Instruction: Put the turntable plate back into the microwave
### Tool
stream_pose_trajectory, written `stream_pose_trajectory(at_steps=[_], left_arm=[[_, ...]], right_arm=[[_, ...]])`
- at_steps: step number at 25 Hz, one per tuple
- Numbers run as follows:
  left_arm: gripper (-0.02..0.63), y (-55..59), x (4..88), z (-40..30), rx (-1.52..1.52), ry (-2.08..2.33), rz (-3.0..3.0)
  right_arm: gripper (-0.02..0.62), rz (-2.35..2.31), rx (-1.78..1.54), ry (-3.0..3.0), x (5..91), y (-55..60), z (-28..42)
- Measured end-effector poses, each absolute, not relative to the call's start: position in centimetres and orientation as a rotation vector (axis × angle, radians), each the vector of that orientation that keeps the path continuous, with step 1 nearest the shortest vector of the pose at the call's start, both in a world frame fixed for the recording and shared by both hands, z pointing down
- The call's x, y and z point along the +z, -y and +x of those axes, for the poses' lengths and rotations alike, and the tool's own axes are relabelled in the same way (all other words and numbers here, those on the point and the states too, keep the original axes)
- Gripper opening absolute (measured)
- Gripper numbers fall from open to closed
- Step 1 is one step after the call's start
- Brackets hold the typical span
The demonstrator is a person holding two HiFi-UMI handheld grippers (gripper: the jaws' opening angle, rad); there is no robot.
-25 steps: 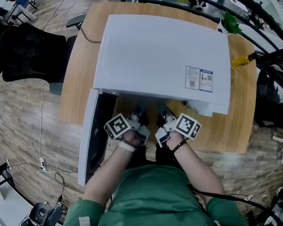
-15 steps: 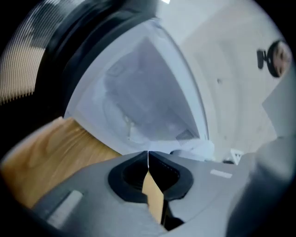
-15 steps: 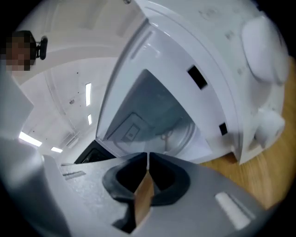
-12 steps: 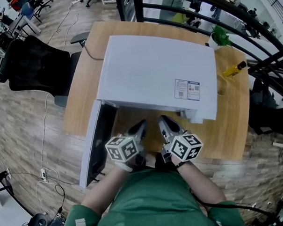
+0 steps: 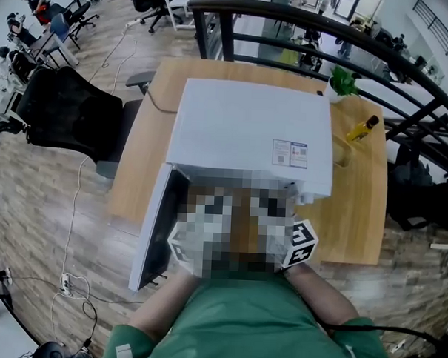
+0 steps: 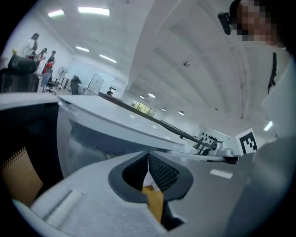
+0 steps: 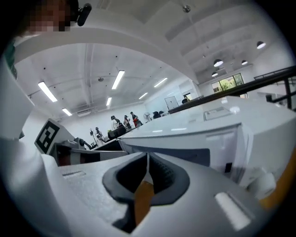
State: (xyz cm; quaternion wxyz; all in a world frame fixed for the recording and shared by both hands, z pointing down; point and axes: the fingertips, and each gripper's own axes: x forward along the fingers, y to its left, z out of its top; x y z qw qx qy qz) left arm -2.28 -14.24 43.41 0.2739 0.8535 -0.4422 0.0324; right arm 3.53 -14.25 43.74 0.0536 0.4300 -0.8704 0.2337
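Shut and empty, the left gripper point(image 6: 148, 157) and right gripper point(image 7: 147, 162) hang before the open microwave point(image 5: 248, 131). No turntable plate shows; probably already inside.

Microwave point(image 5: 248, 131) on table point(image 5: 356, 217), door point(image 5: 151, 231) front-left, bottle point(image 5: 361, 128) right.

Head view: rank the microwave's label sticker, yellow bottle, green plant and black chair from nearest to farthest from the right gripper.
1. label sticker, on the microwave top, just ahead of the right gripper.
2. yellow bottle, on the table, further right.
3. green plant, at the far right corner.
4. black chair, far off left.
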Motion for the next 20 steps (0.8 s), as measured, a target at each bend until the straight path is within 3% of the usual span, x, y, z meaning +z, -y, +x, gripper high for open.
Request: stream_pose_trajectory(at_steps=[12,20], left_arm=[[0.014,15.4,35.0,-7.0,0.08,1.451,2.481],[0.013,15.5,30.4,-5.5,0.021,1.472,2.592]], right_arm=[[0.018,1.37,0.127,2.681,35.2,15.0,4.4],[0.018,1.452,0.035,2.764,30.1,15.3,5.2]])
